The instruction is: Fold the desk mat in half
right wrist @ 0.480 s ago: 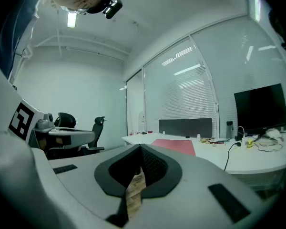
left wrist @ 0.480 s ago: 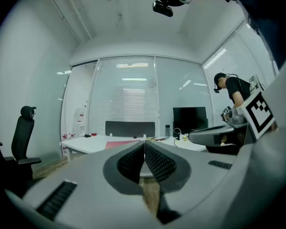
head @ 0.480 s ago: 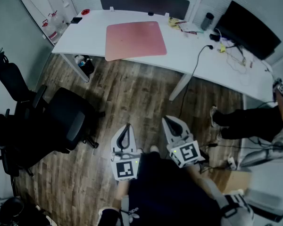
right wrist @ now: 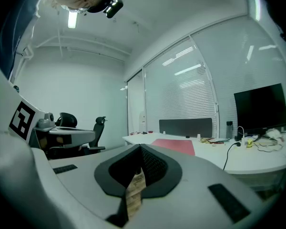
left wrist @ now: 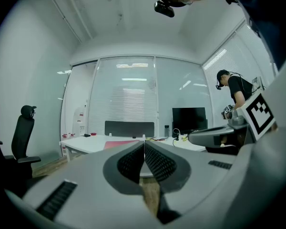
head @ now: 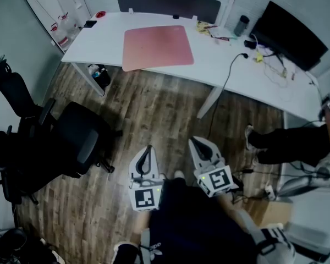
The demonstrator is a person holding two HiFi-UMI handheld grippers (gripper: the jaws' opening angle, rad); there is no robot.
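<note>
Desk mat [head: 158, 47]: pink, lying flat and unfolded on the white desk [head: 99, 40] at the far side of the room, on the desk's left half; its near edge runs close to the desk's near edge; nothing touches it.

Left gripper [head: 148, 147]: jaws closed tip to tip, nothing between them; held low over the wooden floor [head: 154, 109], close to the person's body and well apart from the desk.

Right gripper [head: 193, 141]: just right of the left one; jaws likewise closed and empty; tips point towards the desk.

Both gripper views look across the room at the desk; the mat shows as a thin pink strip beyond the jaw tips.

Surroundings: black office chair [head: 71, 142] at near left; black monitor [head: 294, 34] at the desk's far right; black cable [head: 225, 84] hanging off the desk's near edge; a second person [head: 297, 142] at the right edge.
</note>
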